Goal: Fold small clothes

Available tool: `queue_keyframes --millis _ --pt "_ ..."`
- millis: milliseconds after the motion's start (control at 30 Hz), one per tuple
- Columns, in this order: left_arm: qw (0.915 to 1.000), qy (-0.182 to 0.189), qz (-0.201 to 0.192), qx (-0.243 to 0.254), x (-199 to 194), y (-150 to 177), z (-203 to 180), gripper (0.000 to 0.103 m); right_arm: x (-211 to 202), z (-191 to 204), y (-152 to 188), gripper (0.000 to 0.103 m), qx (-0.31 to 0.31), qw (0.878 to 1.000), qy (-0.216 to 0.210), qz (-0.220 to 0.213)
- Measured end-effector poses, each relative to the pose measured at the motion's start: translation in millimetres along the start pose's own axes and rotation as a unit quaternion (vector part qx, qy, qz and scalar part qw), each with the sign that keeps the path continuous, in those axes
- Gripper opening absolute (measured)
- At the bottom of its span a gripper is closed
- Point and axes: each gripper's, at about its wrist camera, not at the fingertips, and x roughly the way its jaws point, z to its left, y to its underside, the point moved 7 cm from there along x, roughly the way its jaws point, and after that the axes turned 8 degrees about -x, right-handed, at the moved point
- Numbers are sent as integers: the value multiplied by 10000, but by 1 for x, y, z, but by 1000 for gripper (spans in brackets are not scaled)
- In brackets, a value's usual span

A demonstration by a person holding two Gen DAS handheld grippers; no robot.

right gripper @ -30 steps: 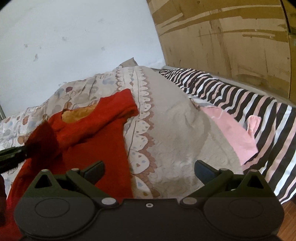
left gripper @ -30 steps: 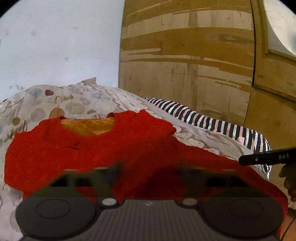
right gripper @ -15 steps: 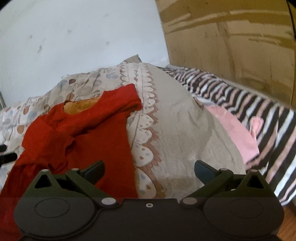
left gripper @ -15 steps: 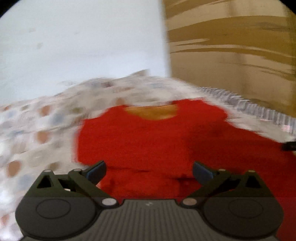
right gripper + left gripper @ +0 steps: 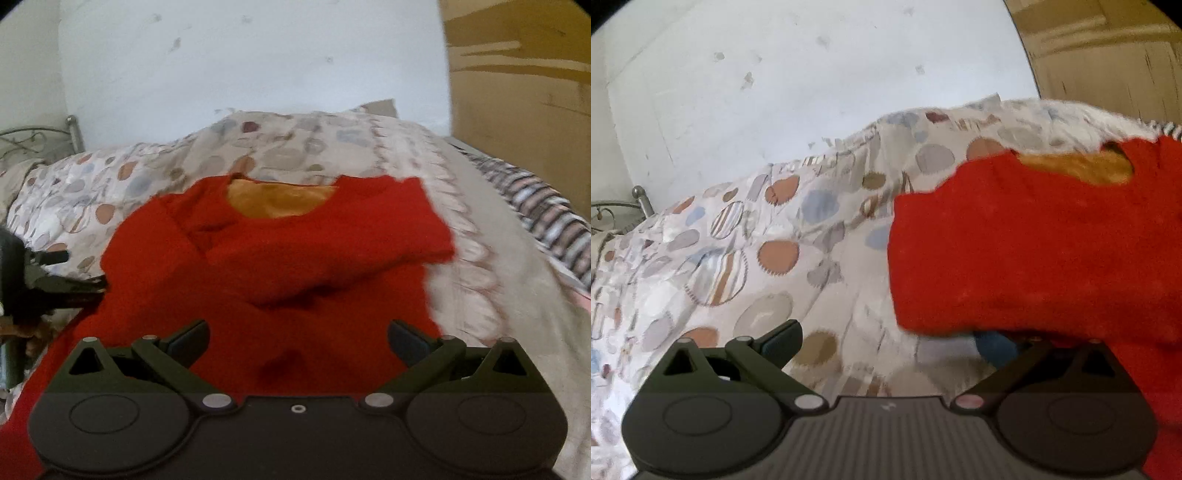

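A small red shirt with an orange inner neck lies flat on the patterned bedspread, its lower part folded up over its chest. My right gripper hovers open over the shirt's lower middle, nothing between its fingers. My left gripper stands wide open at the shirt's left sleeve. The sleeve's edge hangs over its right fingertip; only bedspread shows between the pads. In the right wrist view the left gripper sits at the shirt's left edge.
A white wall rises behind the bed and a wooden wardrobe stands at the right. A striped sheet lies along the right side. A metal bed frame shows at the far left.
The left gripper let go of the lifted red cloth, spread wide and swung left to the sleeve. The right gripper swung left from the bare bedspread to over the shirt.
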Motion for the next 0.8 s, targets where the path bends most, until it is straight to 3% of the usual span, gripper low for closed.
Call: queue_keyframes --millis 167,300,467,800 --pt "9989 -183 -426 -59 9 -15 3 101 30 14 6 103 -216 9995 106 221" --pt "9950 -467 -770 -430 0 -21 18 100 37 17 13 103 -368 9986 209 328" --pt "9928 -602 -395 -955 11 -16 37 100 38 19 16 103 -478 9979 265 345" --pt "9949 -708 147 -708 5 -4 37 100 38 19 16 103 -451 9981 251 334"
